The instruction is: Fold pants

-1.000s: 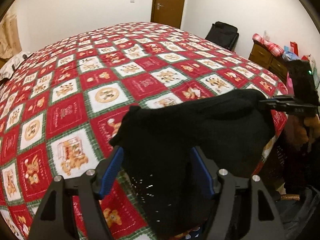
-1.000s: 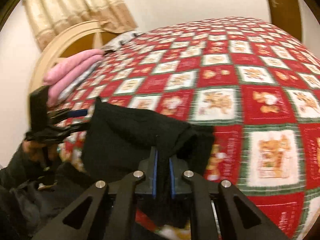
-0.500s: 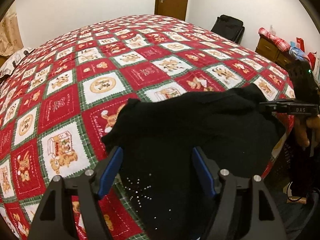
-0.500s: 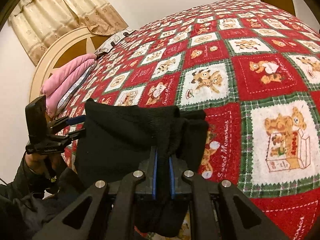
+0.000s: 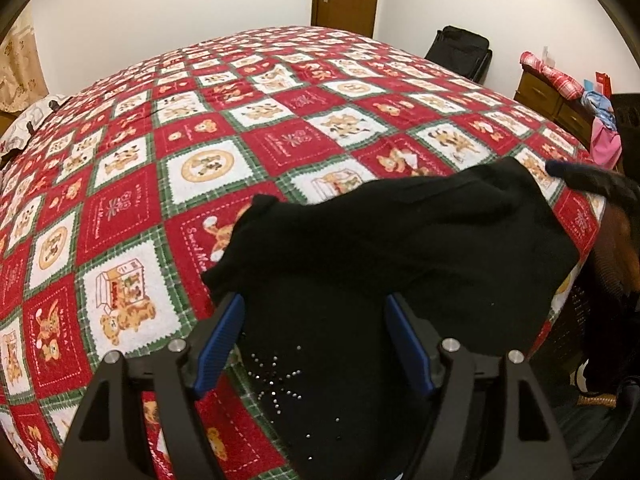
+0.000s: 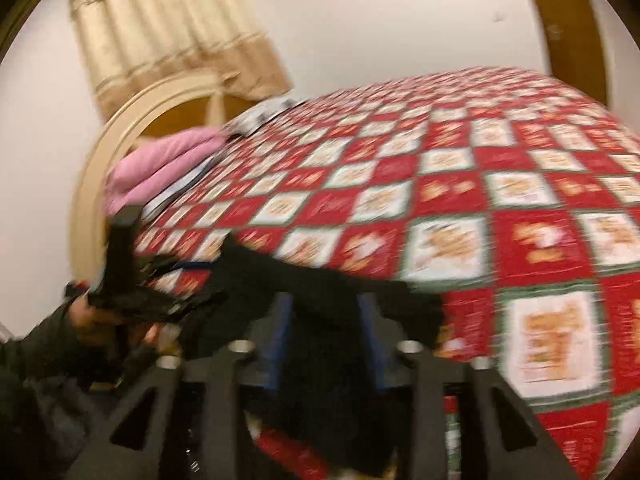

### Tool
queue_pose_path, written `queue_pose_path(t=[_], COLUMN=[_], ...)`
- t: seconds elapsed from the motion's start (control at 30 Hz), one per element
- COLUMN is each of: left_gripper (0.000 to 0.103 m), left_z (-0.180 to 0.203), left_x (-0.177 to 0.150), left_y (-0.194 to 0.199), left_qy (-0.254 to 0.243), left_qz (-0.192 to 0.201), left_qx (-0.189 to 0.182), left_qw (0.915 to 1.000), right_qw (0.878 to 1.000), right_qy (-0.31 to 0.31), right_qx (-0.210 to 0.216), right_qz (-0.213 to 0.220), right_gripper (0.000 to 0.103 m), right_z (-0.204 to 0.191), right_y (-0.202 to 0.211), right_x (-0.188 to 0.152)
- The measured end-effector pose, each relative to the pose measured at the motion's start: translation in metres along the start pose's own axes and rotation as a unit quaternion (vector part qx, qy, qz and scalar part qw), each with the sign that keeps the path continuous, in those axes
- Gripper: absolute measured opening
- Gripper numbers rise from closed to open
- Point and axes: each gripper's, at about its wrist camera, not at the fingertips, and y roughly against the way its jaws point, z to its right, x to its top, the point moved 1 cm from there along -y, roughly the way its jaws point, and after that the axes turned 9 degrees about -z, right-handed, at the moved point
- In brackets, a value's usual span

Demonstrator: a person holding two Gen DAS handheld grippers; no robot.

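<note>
Near bed edge (image 5: 576, 276): pants (image 5: 400, 248) between left gripper (image 5: 314, 344) wide jaws; right gripper (image 6: 326, 320) opening.

A: How's my left gripper (image 5: 314, 346)?
B: Spread wide, angled downward, its pads clear.
A: I read my right gripper (image 6: 326, 334) as opening, jaws parted, tilted down, picture blurred

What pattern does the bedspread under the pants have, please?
The bedspread is a red and white check with green borders and teddy-bear pictures, clearest in the left wrist view.
</note>
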Motion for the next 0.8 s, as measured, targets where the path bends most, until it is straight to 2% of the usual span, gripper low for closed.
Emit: queue_pose_path(t=[0.1,0.23,0.4,0.6,0.67,0.73,0.8], left_gripper=[0.076,0.076,0.076,0.076,0.078,0.085,0.087], left_z=[0.000,0.001,0.004,0.021,0.026,0.026,0.022], left_x=[0.000,0.000,0.000,-0.015,-0.021,-0.024,-0.026], left_y=[-0.001,-0.001,0.002,0.023,0.020,0.009,0.003], left_qy=[-0.001,-0.004,-0.007,-0.031,-0.040,-0.043,-0.035], left_qz=[-0.001,-0.001,0.000,0.022,0.016,0.006,0.004], left_qx=[0.001,-0.002,0.009,0.009,0.001,0.016,0.013], left_qw=[1.0000,1.0000,0.9999,0.9992,0.9991,0.9989,0.9993], right_qw=[0.999,0.996,0.995,0.990,0.987,0.983,0.985], right_qy=[0.026,0.017,0.021,0.099,0.109,0.103,0.084], right_qx=[0.012,-0.008,-0.004,0.036,0.071,0.109,0.092], right_qz=[-0.037,-0.091,-0.098,-0.089,-0.090,-0.105,-0.123], right_gripper=[0.045,0.045,0.045,0.045,0.045,0.045,0.045], right_z=[-0.013,-0.007,-0.011,-0.052,-0.063,-0.067,-0.060], right_y=[-0.025,-0.059,-0.052,-0.051,-0.058,-0.074,-0.096], right_x=[-0.008,-0.017,-0.012,0.015,0.024,0.032,0.037])
